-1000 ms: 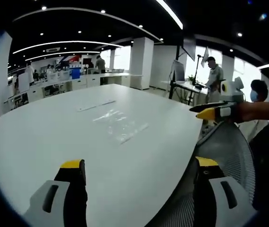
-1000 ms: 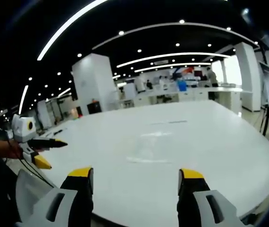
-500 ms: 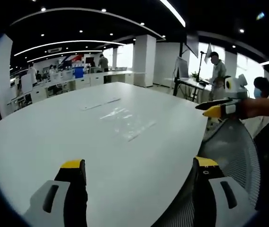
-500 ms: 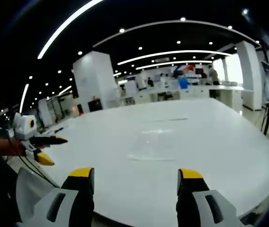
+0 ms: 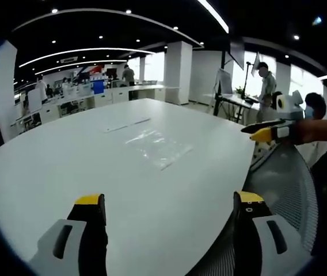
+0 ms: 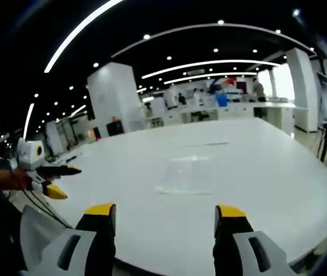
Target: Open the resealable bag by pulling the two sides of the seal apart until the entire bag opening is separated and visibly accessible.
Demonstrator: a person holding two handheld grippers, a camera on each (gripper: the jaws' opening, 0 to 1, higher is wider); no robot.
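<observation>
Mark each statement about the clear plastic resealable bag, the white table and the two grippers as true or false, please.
1. The clear plastic resealable bag lies flat on the white table. True.
2. The left gripper is shut on the bag. False: its jaws stand open, apart from the bag.
3. The right gripper is open and holds nothing. True.
4. The bag stands upright against a box. False: it lies flat, alone in the middle of the table.
5. A thin pale strip lies on the table beyond the bag. True.
</observation>
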